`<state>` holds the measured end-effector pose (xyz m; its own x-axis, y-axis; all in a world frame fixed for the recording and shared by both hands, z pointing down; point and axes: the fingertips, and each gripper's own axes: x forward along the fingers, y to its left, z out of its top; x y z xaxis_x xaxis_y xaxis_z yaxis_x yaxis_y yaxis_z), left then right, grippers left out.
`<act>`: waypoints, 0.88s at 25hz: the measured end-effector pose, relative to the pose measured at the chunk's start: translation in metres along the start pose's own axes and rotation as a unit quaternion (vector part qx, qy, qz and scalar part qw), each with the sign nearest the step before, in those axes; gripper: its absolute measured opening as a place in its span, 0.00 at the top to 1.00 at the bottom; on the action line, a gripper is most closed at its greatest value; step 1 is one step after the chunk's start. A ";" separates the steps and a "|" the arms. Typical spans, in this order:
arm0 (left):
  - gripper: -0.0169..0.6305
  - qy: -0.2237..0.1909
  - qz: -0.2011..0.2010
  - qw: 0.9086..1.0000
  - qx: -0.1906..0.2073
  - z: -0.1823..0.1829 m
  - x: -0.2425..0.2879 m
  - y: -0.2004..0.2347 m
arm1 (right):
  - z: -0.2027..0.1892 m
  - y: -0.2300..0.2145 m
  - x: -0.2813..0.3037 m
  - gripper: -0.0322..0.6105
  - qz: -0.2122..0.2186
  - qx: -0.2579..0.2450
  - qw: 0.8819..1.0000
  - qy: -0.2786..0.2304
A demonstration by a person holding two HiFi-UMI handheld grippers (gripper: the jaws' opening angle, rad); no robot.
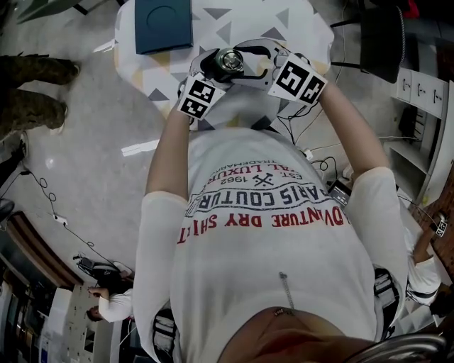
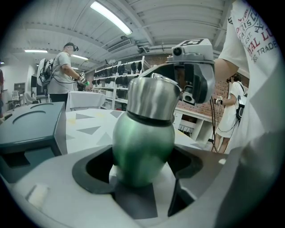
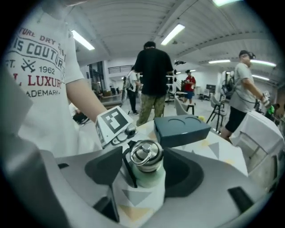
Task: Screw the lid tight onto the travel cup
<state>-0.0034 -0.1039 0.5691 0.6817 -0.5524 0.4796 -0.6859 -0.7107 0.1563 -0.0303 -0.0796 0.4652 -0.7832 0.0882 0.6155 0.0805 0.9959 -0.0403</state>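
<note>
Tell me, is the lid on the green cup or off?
On. The steel lid caps the green cup, no gap showing at the neck; how tight it is, cannot tell.

Showing green on the travel cup [image 2: 142, 147], silver on its lid [image 2: 151, 100]; displaying grey and yellow triangles across the white tablecloth [image 1: 237, 21]; showing dark teal on the far box [image 1: 163, 25].

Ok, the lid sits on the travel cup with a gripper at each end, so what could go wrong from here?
1. The right gripper has its jaws apart from the lid, so a twist now would tighten nothing.
2. The black strap lies between one jaw and the lid and could get pinched on closing.
3. The left gripper clamps the travel cup on its smooth, rounded green body, which may spin under torque.
</note>
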 end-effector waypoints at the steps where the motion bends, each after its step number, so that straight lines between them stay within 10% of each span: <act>1: 0.38 0.000 0.000 1.000 -0.001 0.000 0.000 0.000 | 0.000 0.000 0.000 0.52 0.018 -0.012 1.000 0.013; 12: 0.38 0.001 -0.001 1.000 0.000 -0.001 0.000 -0.001 | -0.003 -0.001 0.004 0.56 0.109 -0.070 0.989 0.070; 22: 0.38 0.001 -0.001 1.000 0.000 0.000 0.000 -0.001 | -0.002 -0.004 0.003 0.57 0.047 -0.025 0.998 0.039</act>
<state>-0.0027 -0.1029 0.5689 0.6821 -0.5499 0.4820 -0.6846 -0.7119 0.1566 -0.0318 -0.0831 0.4687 -0.7209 0.1776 0.6699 0.1835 0.9810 -0.0625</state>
